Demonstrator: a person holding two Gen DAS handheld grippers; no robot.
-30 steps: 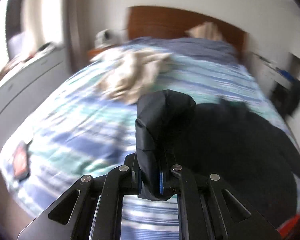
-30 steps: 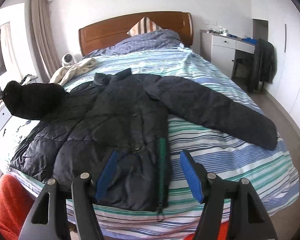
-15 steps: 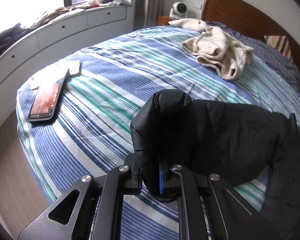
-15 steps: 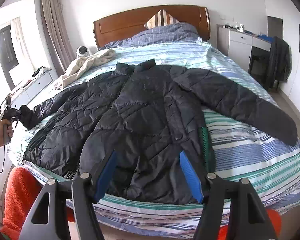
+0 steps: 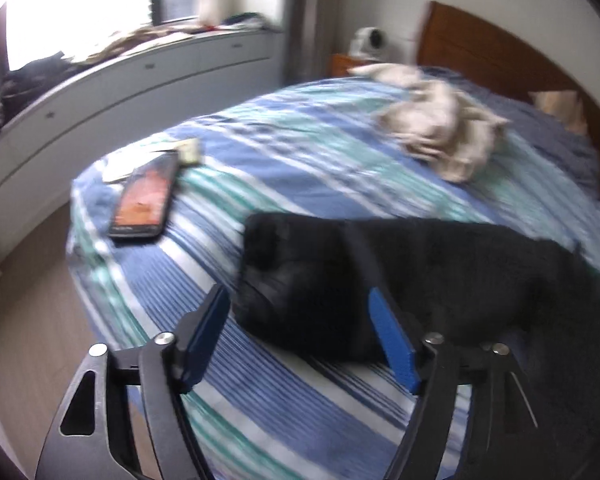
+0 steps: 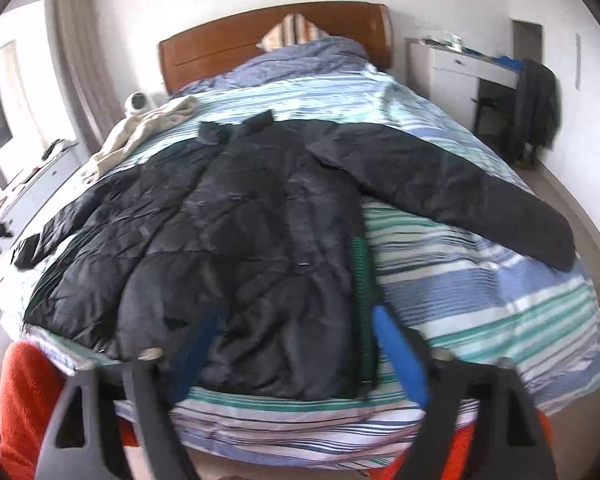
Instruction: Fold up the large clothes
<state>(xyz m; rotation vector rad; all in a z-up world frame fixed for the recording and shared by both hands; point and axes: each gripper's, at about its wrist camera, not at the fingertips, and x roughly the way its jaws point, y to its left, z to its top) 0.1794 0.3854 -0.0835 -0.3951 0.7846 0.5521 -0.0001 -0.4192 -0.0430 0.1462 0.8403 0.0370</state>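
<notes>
Jacket (image 6: 236,248), black and quilted, lies spread flat on the striped bed (image 6: 480,300) with both sleeves extended sideways, a layout that exposes every edge for folding. Left gripper (image 5: 300,328) has just opened its jaws; the sleeve cuff (image 5: 292,280) it clamped half a second ago now rests released on the bedspread between the spread pads, near the phone (image 5: 146,200). Right gripper (image 6: 296,348) has also just widened, jaws empty above the hem, presumably readying the next grasp.
</notes>
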